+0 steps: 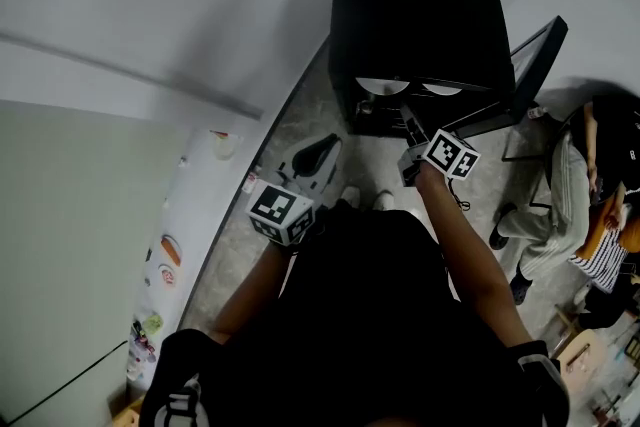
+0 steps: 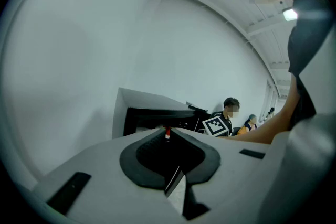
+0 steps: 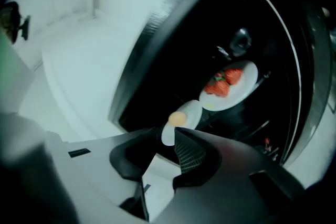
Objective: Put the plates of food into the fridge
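The small plate with an egg [image 3: 181, 120] rests inside the fridge [image 1: 415, 15], just beyond the tips of my right tongs [image 3: 167, 139], whose jaws stand apart. Beside it lies the plate with red food [image 3: 231, 86]. My left tongs [image 2: 168, 134] are closed on nothing, well apart from the fridge.

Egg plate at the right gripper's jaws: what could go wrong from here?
The egg plate sits at the right gripper's tips; whether it is gripped is unclear, so a quick pull back might drag or tip it. It lies close beside the red-food plate in the fridge; a push could knock them together.
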Demonstrator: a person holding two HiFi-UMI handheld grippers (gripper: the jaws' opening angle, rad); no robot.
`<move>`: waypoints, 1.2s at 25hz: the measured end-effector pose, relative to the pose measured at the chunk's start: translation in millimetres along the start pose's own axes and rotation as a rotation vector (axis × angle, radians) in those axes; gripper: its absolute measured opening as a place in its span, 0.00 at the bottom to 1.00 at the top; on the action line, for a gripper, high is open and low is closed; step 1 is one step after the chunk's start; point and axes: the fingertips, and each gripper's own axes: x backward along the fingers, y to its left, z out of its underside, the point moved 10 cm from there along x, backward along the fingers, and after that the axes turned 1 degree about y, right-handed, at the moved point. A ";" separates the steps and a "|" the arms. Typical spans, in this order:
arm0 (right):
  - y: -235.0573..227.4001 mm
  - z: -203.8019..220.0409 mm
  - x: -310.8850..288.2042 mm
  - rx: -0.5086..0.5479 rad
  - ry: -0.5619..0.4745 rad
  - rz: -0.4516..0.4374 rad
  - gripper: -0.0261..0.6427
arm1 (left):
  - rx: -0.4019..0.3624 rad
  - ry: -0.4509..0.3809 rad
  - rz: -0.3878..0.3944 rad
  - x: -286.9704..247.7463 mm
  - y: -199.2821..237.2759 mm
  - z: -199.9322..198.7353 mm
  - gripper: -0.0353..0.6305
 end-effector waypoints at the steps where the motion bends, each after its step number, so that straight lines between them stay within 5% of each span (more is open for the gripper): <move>1: 7.0 -0.6 4.8 0.036 0.001 -0.024 0.20 | -0.034 -0.010 0.010 -0.4 -3.9 -2.6 0.09; 5: 30.2 -5.2 25.8 0.167 -0.022 -0.089 0.19 | -0.088 -0.033 0.020 -3.4 -15.8 -6.7 0.09; 15: 99.0 -5.1 68.5 0.521 -0.014 -0.176 0.15 | -0.077 -0.061 0.055 0.6 -20.3 -7.1 0.09; 30: 160.0 -6.2 124.6 0.804 -0.117 -0.264 0.12 | -0.094 -0.056 0.091 -1.9 -40.7 -4.8 0.09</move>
